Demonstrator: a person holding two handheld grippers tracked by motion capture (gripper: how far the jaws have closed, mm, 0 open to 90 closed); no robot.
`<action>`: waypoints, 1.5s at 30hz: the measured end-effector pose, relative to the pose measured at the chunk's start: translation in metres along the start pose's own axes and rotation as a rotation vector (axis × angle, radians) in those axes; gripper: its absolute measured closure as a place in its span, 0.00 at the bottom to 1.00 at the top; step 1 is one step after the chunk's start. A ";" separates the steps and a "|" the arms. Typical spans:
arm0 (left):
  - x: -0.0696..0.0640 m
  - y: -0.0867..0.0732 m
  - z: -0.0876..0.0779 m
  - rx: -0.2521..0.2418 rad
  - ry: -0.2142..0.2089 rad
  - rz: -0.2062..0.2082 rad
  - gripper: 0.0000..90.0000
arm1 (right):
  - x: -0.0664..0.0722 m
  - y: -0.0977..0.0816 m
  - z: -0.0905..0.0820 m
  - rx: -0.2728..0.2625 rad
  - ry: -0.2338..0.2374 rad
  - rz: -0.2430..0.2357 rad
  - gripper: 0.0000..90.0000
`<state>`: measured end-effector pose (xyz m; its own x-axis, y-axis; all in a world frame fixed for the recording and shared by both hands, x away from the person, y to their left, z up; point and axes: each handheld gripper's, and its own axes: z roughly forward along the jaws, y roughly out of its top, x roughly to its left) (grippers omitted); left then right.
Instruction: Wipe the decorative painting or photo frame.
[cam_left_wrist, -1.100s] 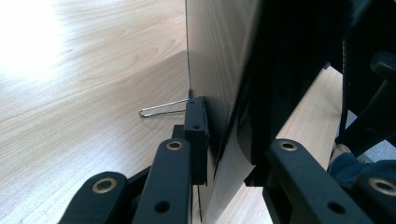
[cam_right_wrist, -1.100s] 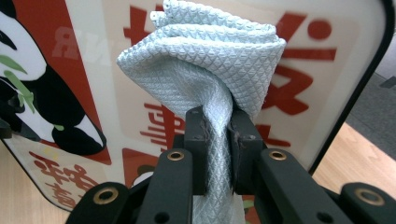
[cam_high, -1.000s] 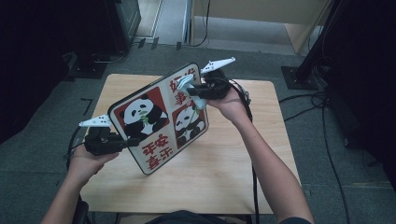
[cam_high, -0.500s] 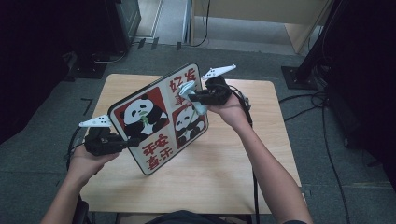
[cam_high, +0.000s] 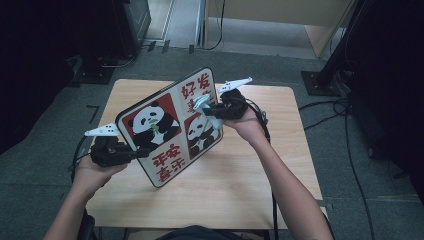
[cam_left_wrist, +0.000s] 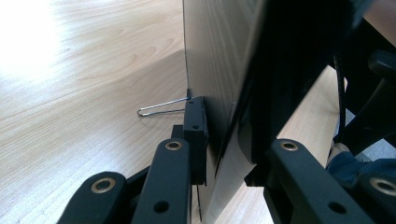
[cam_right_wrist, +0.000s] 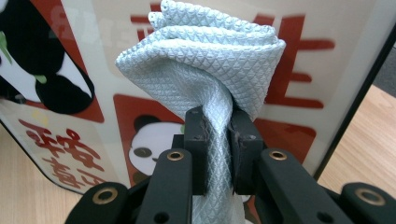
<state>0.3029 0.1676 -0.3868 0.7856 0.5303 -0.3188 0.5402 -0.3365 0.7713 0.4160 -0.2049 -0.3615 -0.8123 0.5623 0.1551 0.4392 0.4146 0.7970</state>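
A flat board (cam_high: 170, 125) printed with pandas and red characters stands tilted on its lower corner on the table. My left gripper (cam_high: 131, 153) is shut on the board's left edge; in the left gripper view the pads (cam_left_wrist: 195, 133) clamp the board (cam_left_wrist: 219, 70) seen edge-on. My right gripper (cam_high: 207, 111) is shut on a folded pale blue cloth (cam_high: 202, 104) and holds it against the printed face. In the right gripper view the cloth (cam_right_wrist: 205, 60) bunches above the pads (cam_right_wrist: 194, 147), pressed to the board (cam_right_wrist: 93, 56).
The wooden table (cam_high: 250, 190) has bare room in front of and right of the board. A thin wire stand (cam_left_wrist: 159, 108) sticks out behind the board. A dark cabinet (cam_high: 130, 20) and a black stand base (cam_high: 320, 82) sit on the grey floor beyond the table.
My right gripper with the cloth has slid down the board's face, from near the top characters toward the lower right panda. The left gripper and the board have kept still.
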 end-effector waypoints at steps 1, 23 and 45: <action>0.000 0.000 0.000 0.000 0.000 0.001 0.85 | 0.000 -0.001 0.001 0.001 -0.001 -0.001 0.89; 0.000 0.000 0.000 0.000 -0.002 0.006 0.85 | -0.003 -0.036 0.014 0.028 0.011 0.018 0.89; -0.002 -0.002 0.000 -0.003 -0.009 0.007 0.84 | -0.006 -0.079 0.035 0.069 0.026 0.082 0.89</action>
<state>0.3004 0.1670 -0.3877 0.7922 0.5206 -0.3184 0.5337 -0.3381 0.7751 0.3992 -0.2158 -0.4460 -0.7819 0.5780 0.2334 0.5290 0.4171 0.7390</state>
